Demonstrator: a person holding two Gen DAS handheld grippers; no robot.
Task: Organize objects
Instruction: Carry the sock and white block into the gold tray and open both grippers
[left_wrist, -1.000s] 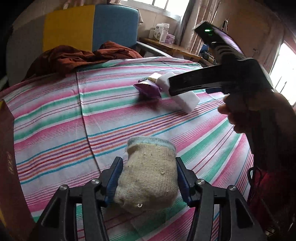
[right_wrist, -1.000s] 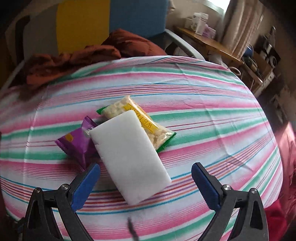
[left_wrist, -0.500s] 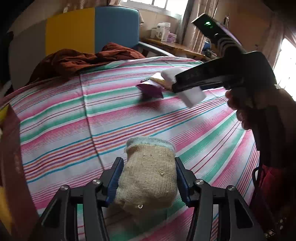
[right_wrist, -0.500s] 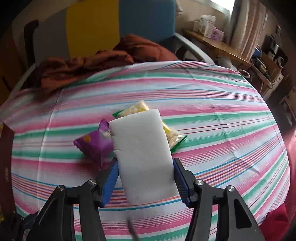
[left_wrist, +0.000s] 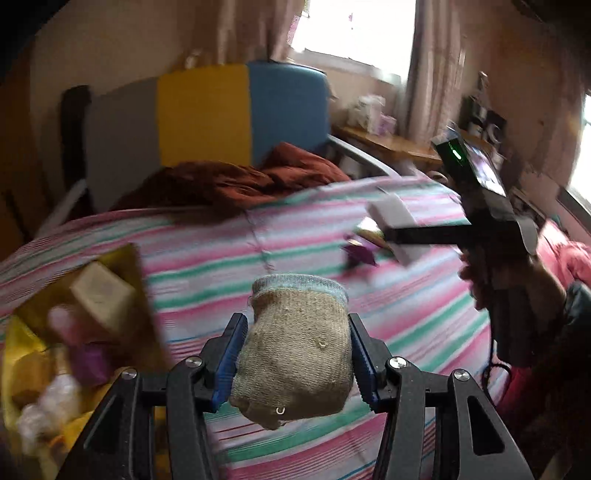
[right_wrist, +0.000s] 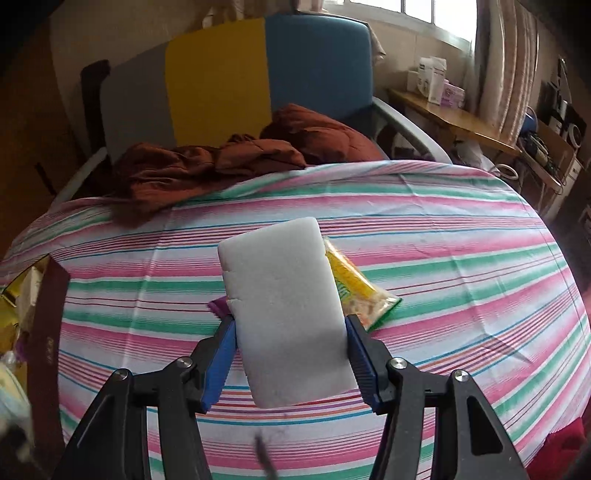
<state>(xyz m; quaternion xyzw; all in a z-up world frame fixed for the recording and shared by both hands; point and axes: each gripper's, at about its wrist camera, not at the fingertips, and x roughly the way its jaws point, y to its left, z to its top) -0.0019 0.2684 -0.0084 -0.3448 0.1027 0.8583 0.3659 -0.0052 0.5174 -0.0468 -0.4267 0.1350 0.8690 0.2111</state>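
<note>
My left gripper (left_wrist: 295, 358) is shut on a rolled beige sock (left_wrist: 295, 350) and holds it above the striped bedsheet (left_wrist: 221, 258). My right gripper (right_wrist: 290, 358) is shut on a white foam block (right_wrist: 284, 306), lifted off the sheet; the block also shows in the left wrist view (left_wrist: 397, 225). A yellow snack packet (right_wrist: 354, 291) and a purple packet (right_wrist: 219, 306) lie on the sheet behind the block. An open box (left_wrist: 55, 350) with several items sits at the left.
A rust-brown blanket (right_wrist: 229, 158) is bunched at the bed's far side before a grey, yellow and blue headboard (right_wrist: 221, 77). A wooden shelf (right_wrist: 450, 122) with boxes stands at the right. The box's dark flap (right_wrist: 46, 332) stands at the left.
The right gripper closed on the white block and lifted it off the packets. The left gripper swung left and up with the sock, bringing the open box into view.
</note>
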